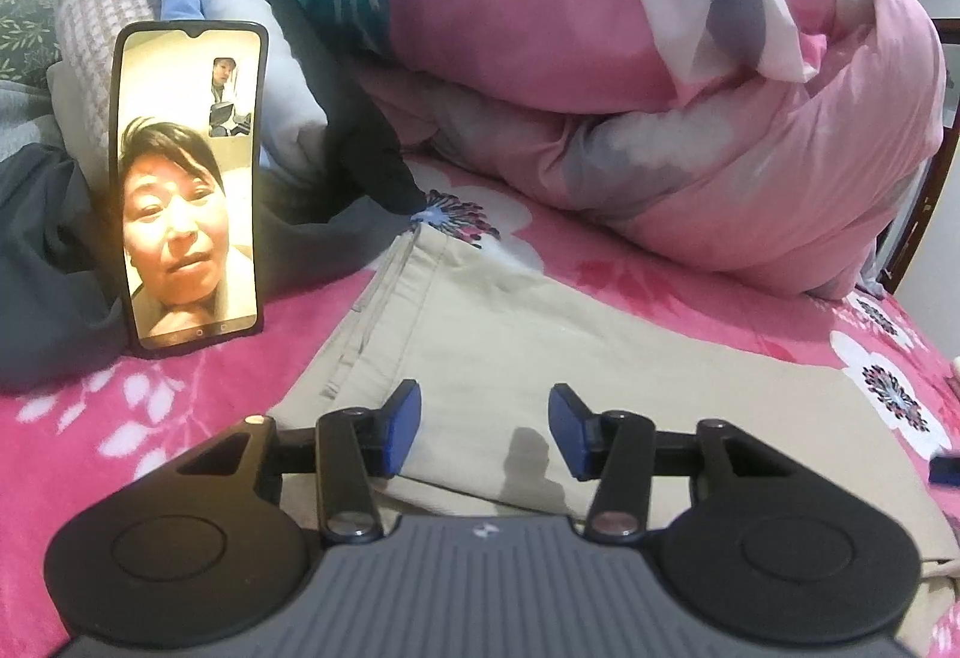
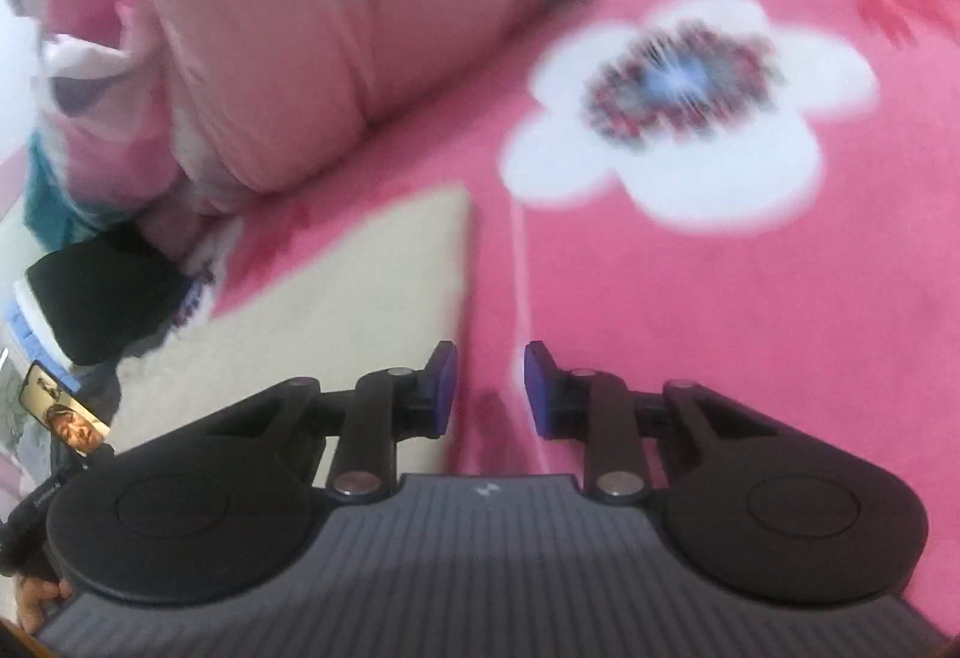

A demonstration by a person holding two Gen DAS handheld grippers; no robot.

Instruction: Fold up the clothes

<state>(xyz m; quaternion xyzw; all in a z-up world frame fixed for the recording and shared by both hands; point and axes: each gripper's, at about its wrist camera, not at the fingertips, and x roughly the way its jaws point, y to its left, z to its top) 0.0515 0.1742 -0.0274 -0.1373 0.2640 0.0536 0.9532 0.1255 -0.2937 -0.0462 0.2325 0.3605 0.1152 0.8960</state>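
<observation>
A beige garment [image 1: 540, 334] lies flat on the pink flowered bedsheet [image 1: 120, 448]. My left gripper [image 1: 485, 430] hovers over its near part, open, with only beige cloth showing between the blue pads. In the right wrist view, which is blurred, the beige garment [image 2: 336, 286] ends in a straight edge. My right gripper [image 2: 490, 391] stands open just beside that edge. Its left pad is over the cloth's border, its right pad over the bedsheet [image 2: 720, 328], and pink sheet shows in the gap.
A phone [image 1: 189, 184] with a video call on its screen leans upright against a heap of dark and pale clothes [image 1: 48, 268] at the left. A bulky pink quilt [image 1: 660, 87] lies rolled up behind the garment. A hand [image 2: 36, 598] shows at the lower left.
</observation>
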